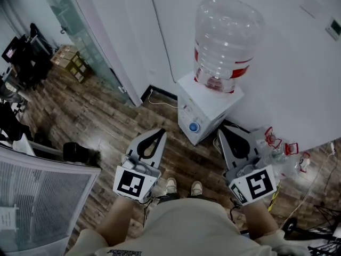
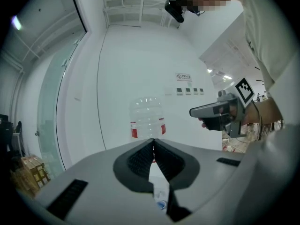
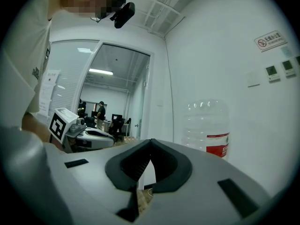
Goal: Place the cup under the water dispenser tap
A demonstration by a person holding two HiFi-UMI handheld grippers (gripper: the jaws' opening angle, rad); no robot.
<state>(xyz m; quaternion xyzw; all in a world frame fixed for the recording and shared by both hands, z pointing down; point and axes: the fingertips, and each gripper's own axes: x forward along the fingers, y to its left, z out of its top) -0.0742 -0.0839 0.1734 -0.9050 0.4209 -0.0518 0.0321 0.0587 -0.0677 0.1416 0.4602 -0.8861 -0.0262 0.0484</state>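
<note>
OFFICE CORNER, FROM THE HEAD CAMERA, LEFT TO RIGHT. Cardboard boxes (image 1: 68, 62) are stacked at the foot of a glass partition (image 1: 80, 25) at 10 o'clock in the head view. A white mesh panel (image 1: 37, 207) fills 8 o'clock, and a dark wood floor (image 1: 117, 116) runs across the middle.

The left hand-held gripper (image 1: 161, 132) is held level above the floor, its jaws clenched tip to tip with nothing between them. Its marker cube (image 1: 130, 184) sits at 7 o'clock of the tips.

At 6 o'clock the person's shoes (image 1: 170, 185) point toward a white water dispenser (image 1: 213, 108), which stands against the white wall (image 1: 287, 79) at 12 o'clock. Its blue tap (image 1: 194, 126) shows on the front face between the two grippers' tips, at 3 o'clock of the left one and 9 o'clock of the right. A large clear bottle (image 1: 226, 36) with a red label stands neck-down on top of the dispenser.

The right hand-held gripper (image 1: 221, 128) is likewise clenched and empty, its tips near the dispenser's lower corner. The left gripper view shows it at 3 o'clock, with the bottle straight beyond the left jaws at 12 o'clock. The right gripper view shows the bottle at 3 o'clock of its own shut jaws and the left gripper at 9 o'clock.

On the floor at 3 o'clock of the right gripper, empty clear bottles with red trim (image 1: 277, 143) lie by the wall. No view shows the cup, so its place cannot be told.
</note>
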